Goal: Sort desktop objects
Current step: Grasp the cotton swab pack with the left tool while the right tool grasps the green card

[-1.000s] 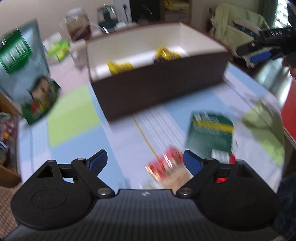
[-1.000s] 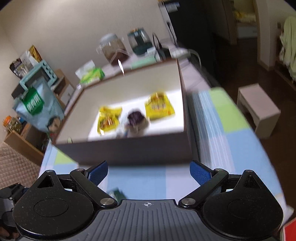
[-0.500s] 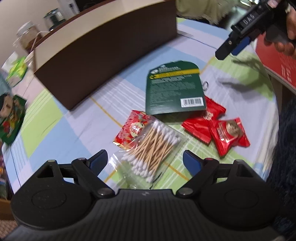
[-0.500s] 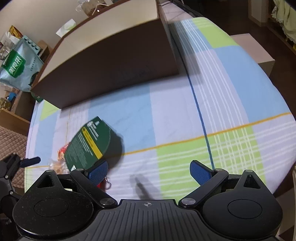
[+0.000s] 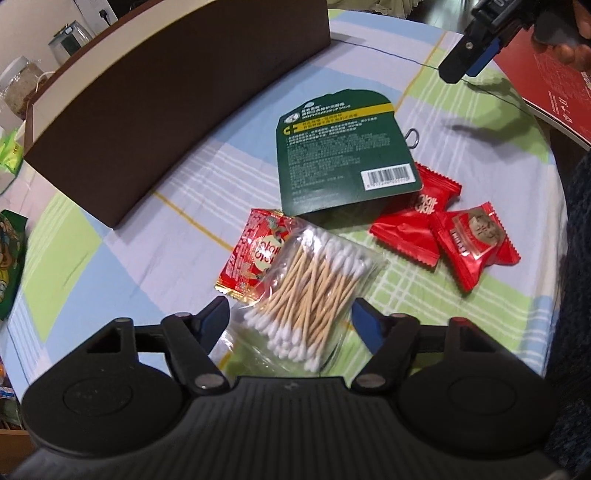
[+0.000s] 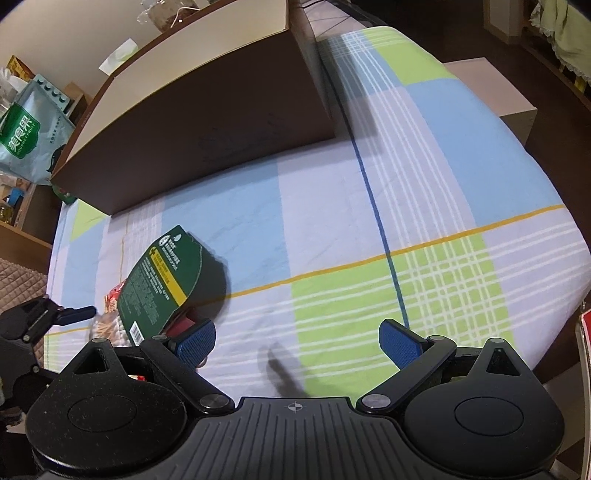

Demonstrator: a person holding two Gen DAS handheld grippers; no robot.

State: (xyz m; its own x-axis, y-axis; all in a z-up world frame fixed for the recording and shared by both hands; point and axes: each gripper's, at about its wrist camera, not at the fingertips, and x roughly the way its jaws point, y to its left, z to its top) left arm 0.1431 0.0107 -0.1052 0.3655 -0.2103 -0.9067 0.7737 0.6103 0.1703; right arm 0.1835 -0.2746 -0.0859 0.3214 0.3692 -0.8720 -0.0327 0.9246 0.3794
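Left tongs (image 5: 290, 319) hang spread around the cotton swab bag (image 5: 314, 291). Right tongs (image 6: 297, 338) hover spread just right of the green card (image 6: 162, 284), which overlaps the red packets (image 5: 443, 236).

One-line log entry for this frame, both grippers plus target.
left gripper: open, straddling cotton swab bag | right gripper: open, over bare tablecloth | green card: on cloth | box: behind items

Table under a checked cloth (image 6: 424, 177) in blue, green, lilac with orange lines. Cream wall (image 6: 85, 33) behind, dark wood floor (image 6: 461, 33) right side with a low pale stool (image 6: 491, 85) beside the table. Left: wooden shelf unit (image 6: 22, 225), quilted brown seat (image 6: 18, 284); glass jars (image 5: 44, 66) at the far edge.
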